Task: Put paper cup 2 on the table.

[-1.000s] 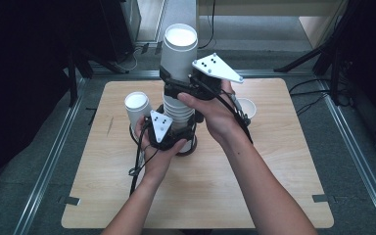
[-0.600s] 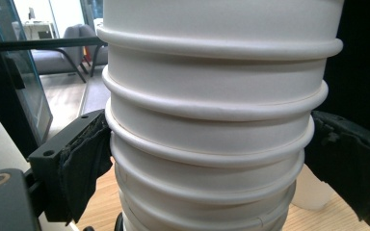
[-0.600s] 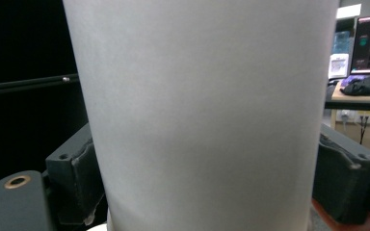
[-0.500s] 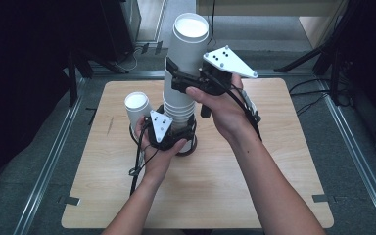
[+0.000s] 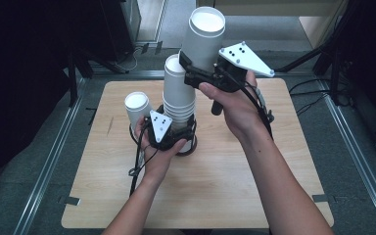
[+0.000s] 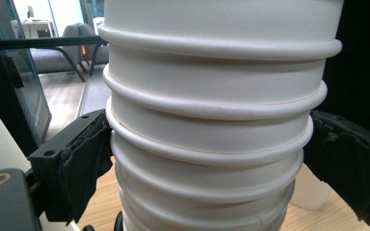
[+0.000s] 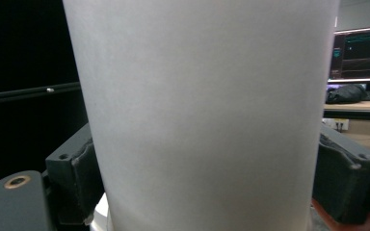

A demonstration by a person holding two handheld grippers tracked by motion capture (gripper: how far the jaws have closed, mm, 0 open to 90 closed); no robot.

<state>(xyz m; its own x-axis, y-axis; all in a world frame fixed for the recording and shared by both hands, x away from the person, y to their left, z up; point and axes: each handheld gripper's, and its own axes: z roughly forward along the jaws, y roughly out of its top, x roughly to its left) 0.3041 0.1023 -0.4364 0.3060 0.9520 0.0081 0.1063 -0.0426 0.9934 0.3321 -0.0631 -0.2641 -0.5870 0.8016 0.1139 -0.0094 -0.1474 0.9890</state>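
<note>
Left gripper [image 5: 176, 128] sits low near the centre of the wooden table [image 5: 225, 196], jaws closed w/ pads on both sides of a stack of nested white paper cups [image 5: 178, 100]; in the left gripper view the stack [image 6: 217, 120] shows as stepped rolled rims, pads pressing its lower rings left & right. Right gripper [image 5: 188, 66] is held up above the table, jaws clamped on the side wall of a single white paper cup [image 5: 204, 39], raised above & just right of the stack's top, mouth up, clear of the stack rim. Right gripper view: cup wall [image 7: 202, 120] between both pads, touching each. Another lone white cup [image 5: 137, 107] stands on the table just left of the stack, beside the left hand [image 5: 154, 154].
</note>
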